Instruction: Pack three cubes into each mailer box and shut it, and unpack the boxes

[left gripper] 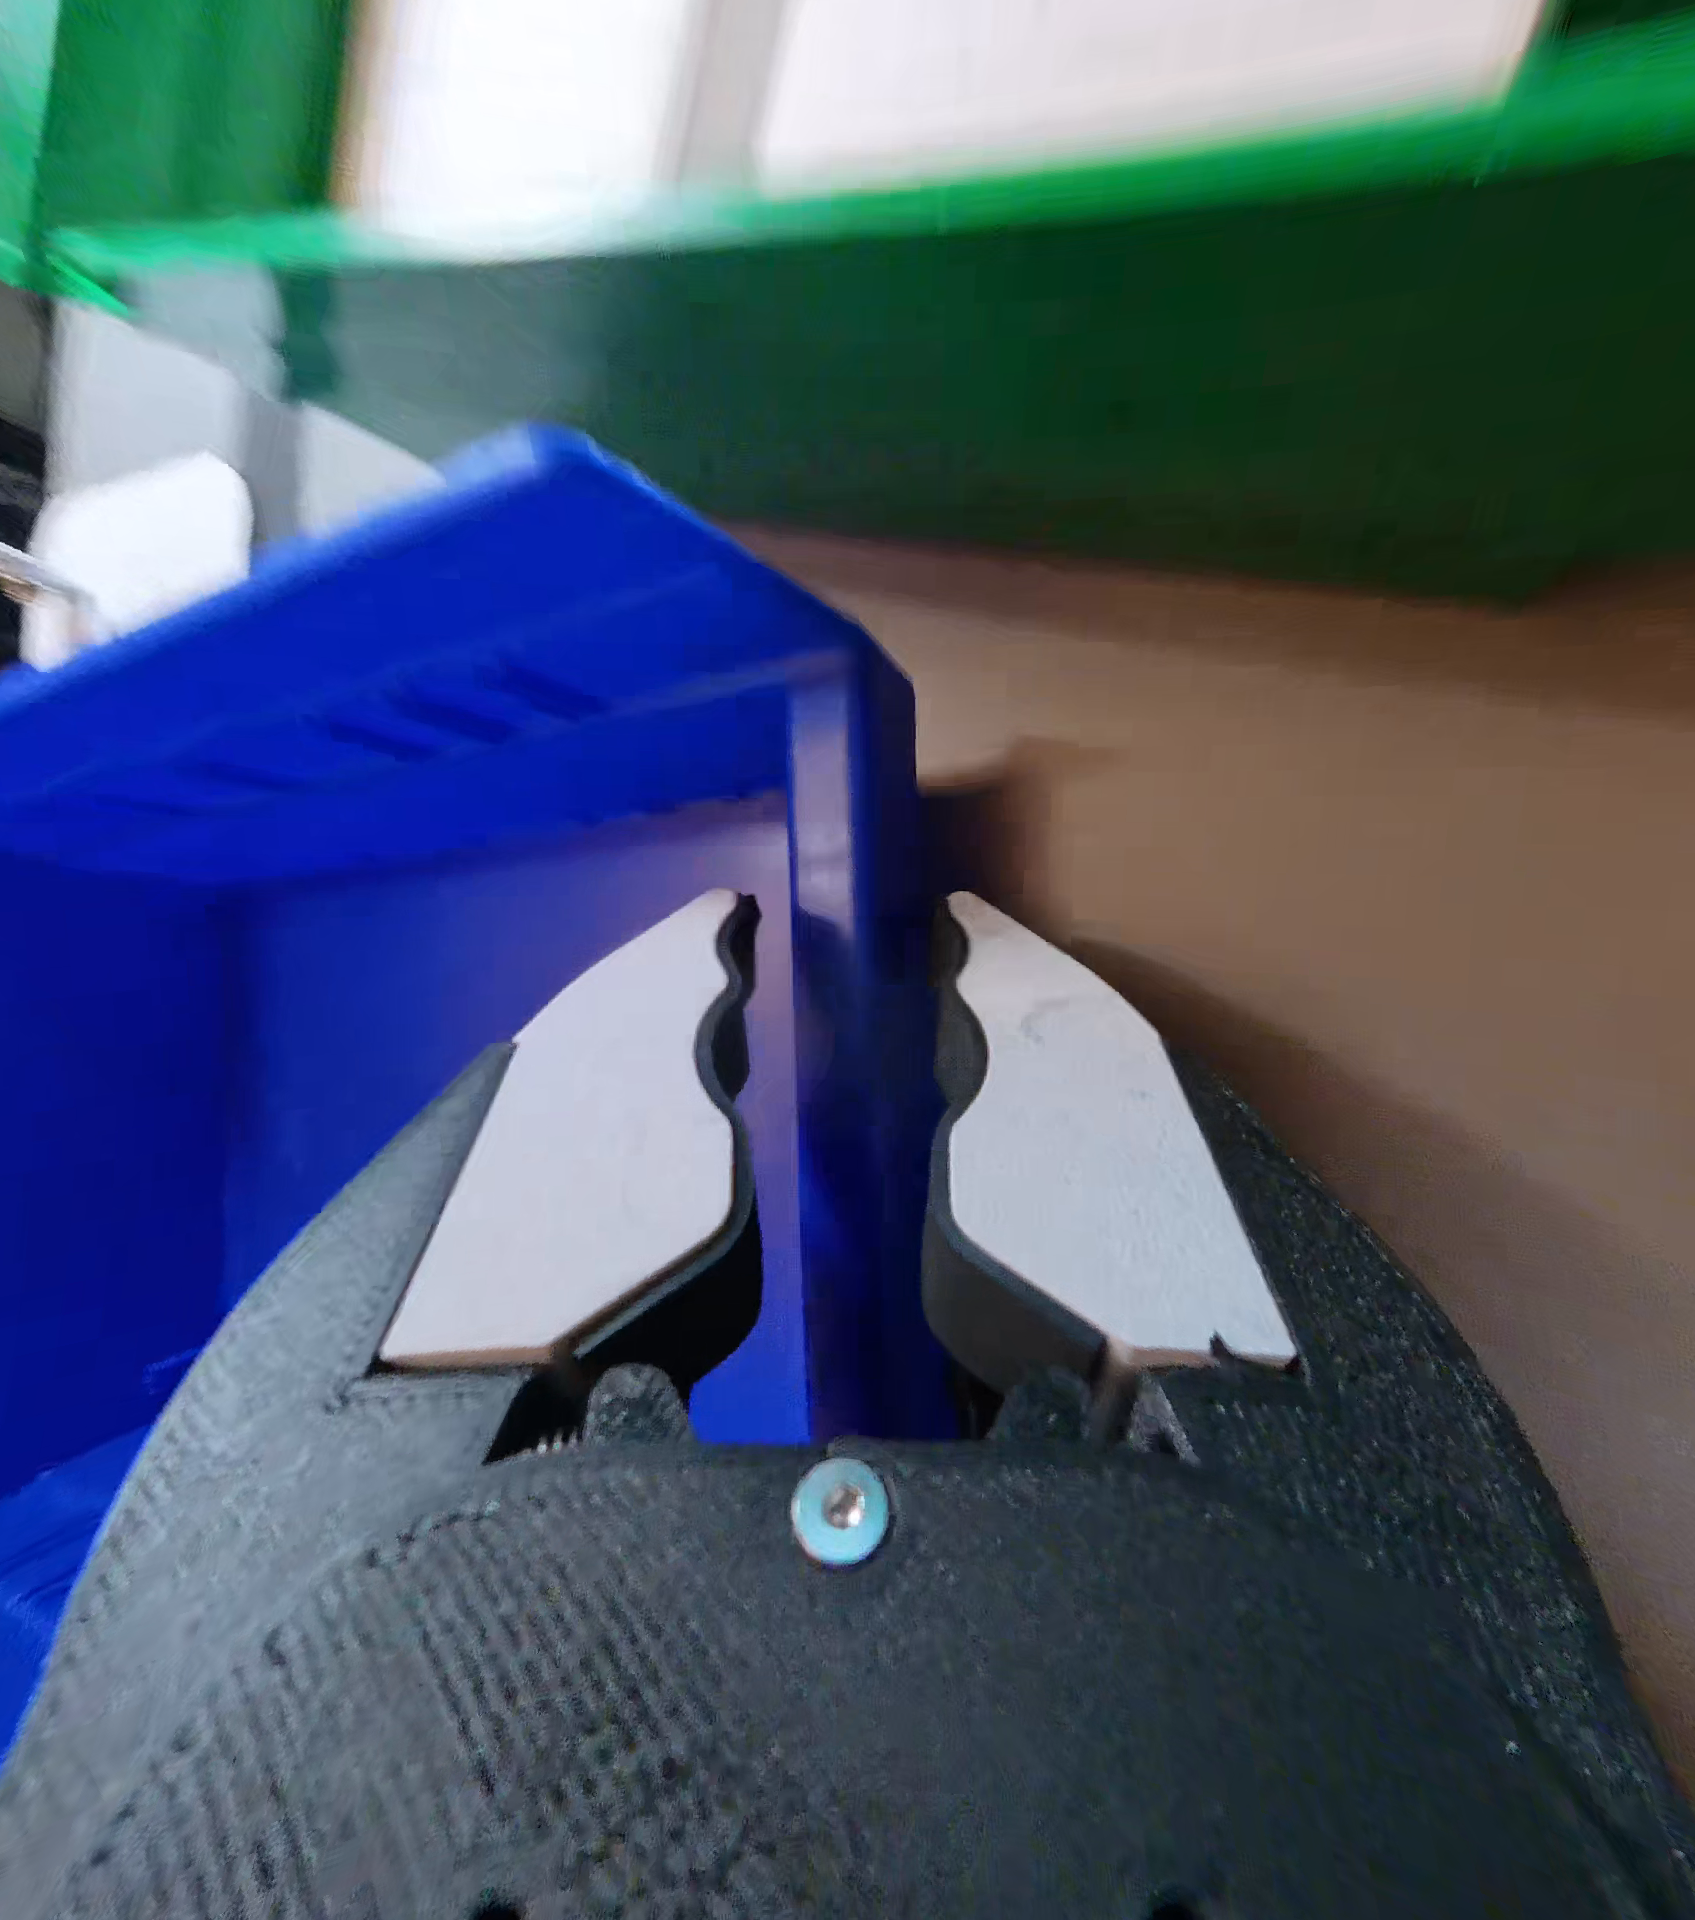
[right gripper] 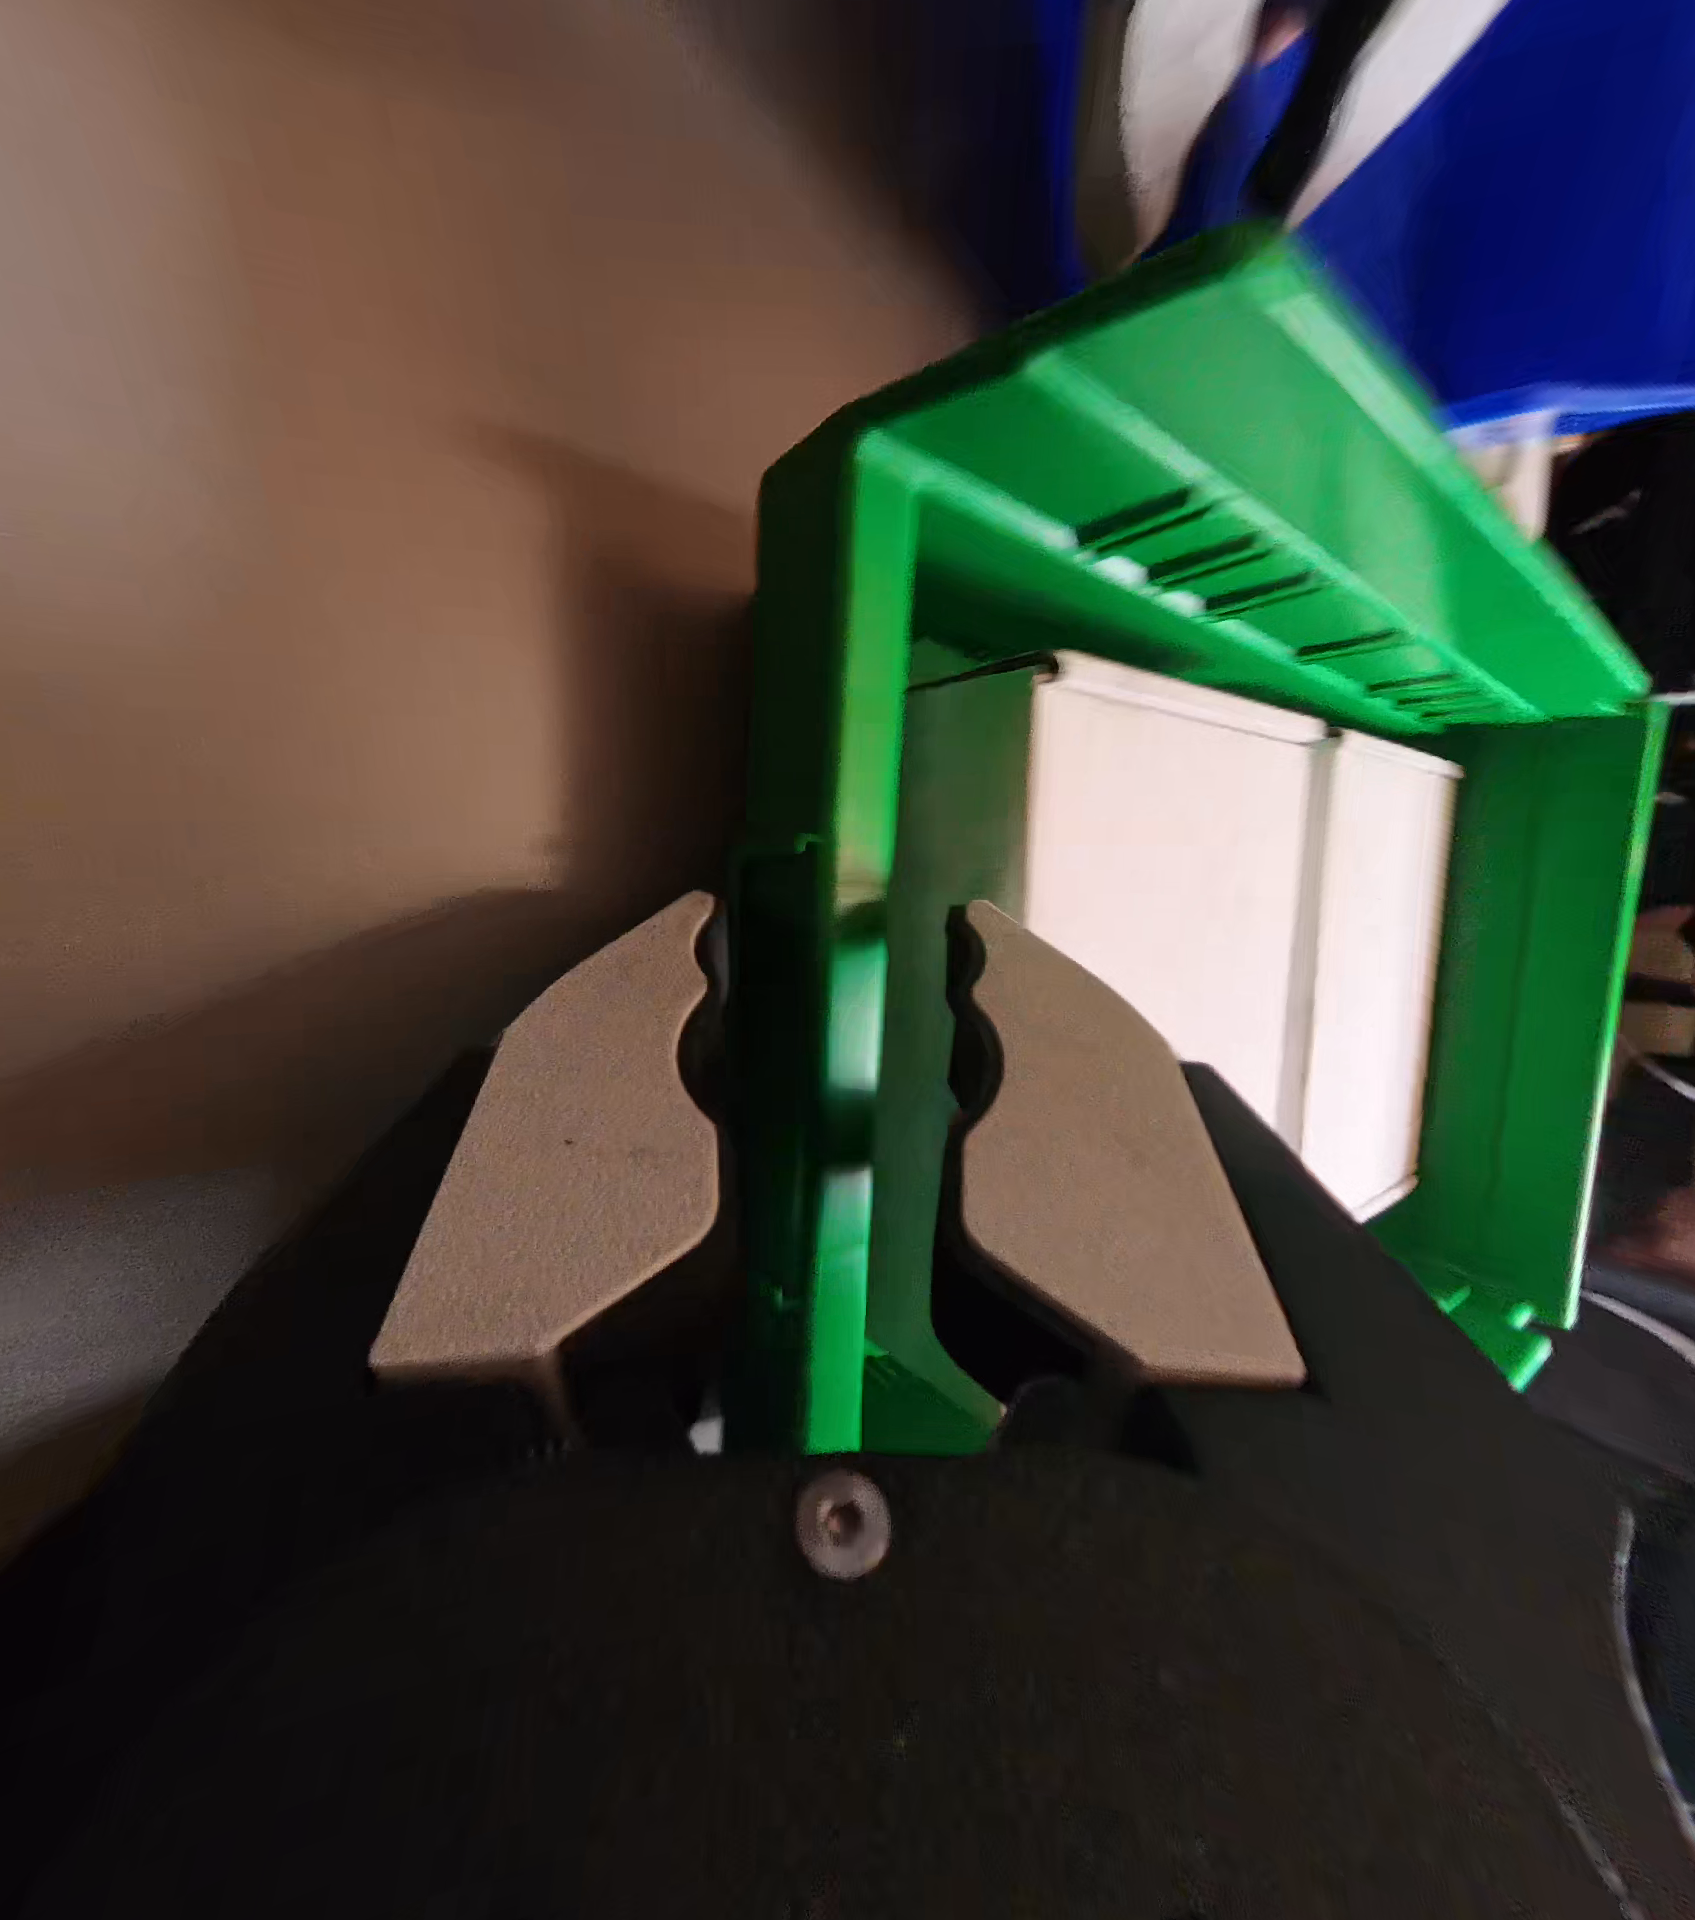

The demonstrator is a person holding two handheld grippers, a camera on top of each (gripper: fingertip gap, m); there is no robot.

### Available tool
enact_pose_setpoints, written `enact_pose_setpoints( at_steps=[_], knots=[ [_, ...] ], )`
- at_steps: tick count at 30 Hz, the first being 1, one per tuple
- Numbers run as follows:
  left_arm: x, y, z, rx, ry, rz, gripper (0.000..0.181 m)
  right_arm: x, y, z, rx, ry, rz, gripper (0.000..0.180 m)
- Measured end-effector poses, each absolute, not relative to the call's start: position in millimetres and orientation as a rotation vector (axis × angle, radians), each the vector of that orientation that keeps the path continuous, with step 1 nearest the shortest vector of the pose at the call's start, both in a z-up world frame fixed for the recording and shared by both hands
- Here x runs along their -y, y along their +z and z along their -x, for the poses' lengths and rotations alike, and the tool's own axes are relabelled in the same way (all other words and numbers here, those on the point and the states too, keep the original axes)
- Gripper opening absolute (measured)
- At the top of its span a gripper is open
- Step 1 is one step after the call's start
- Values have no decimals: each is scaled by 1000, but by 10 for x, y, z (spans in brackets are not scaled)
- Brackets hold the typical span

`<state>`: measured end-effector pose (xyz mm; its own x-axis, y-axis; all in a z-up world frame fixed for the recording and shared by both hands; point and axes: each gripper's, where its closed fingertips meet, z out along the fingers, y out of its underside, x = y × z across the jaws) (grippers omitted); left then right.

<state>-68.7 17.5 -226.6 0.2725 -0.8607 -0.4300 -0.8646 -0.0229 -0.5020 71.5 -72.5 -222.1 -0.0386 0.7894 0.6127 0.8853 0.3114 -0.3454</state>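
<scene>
My left hand-held gripper [left gripper: 843, 925] clamps the blue box [left gripper: 303, 883] by its wall; its inside shows no cubes. My right hand-held gripper [right gripper: 832, 925] pinches the green box's [right gripper: 1238, 488] wall, white cubes [right gripper: 1175, 894] inside, just beyond my fingertips, tabletop [right gripper: 251, 520] behind.

Blue box [left gripper: 303, 831], green box [right gripper: 1238, 499], white cubes [right gripper: 1165, 883]

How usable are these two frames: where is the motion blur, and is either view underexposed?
Left wrist view: well lit; the green box behind is smeared by motion, the blue box softer at its edges, the left tongs fairly crisp. Right wrist view: dimmer, the right tongs body nearly black; the brown table streaked, the white cubes inside the green box still readable.
</scene>
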Motion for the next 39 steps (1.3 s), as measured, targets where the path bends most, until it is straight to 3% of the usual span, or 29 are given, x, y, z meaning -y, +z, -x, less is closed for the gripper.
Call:
enact_pose_setpoints(
  at_steps=[6, 10, 14, 17, 18, 21, 25, 30, 39],
  knots=[
    [488, -1547, 361, -1099, -466, 1742, 50, 841, -1362, -1299, 1025, 308, 1664, 45],
    [662, -1495, 133, -745, -595, 1769, 55, 591, -1524, -2010, 537, 307, 1804, 66],
    [497, -1719, -147, -559, -574, 1849, 62, 411, -1834, -1856, 425, 388, 1934, 65],
    [320, -1946, -231, -447, -482, 1912, 46, 305, -2032, -1818, 410, 333, 2031, 51],
    [297, -2019, -273, -434, -468, 1919, 53, 292, -2013, -1823, 386, 331, 2021, 41],
    [273, -2013, -326, -386, -434, 1921, 46, 266, -2006, -1903, 332, 286, 2007, 30],
    [285, -1816, -305, -392, -347, 1846, 18, 262, -1852, -2100, 243, 170, 1925, 9],
    [352, -1414, -245, -404, -301, 1752, 14, 379, -1529, -2076, 246, 137, 1818, 8],
    [667, -398, 436, -319, -222, 1637, 14, 563, -461, -1403, 424, 213, 1636, 13]
  ],
)
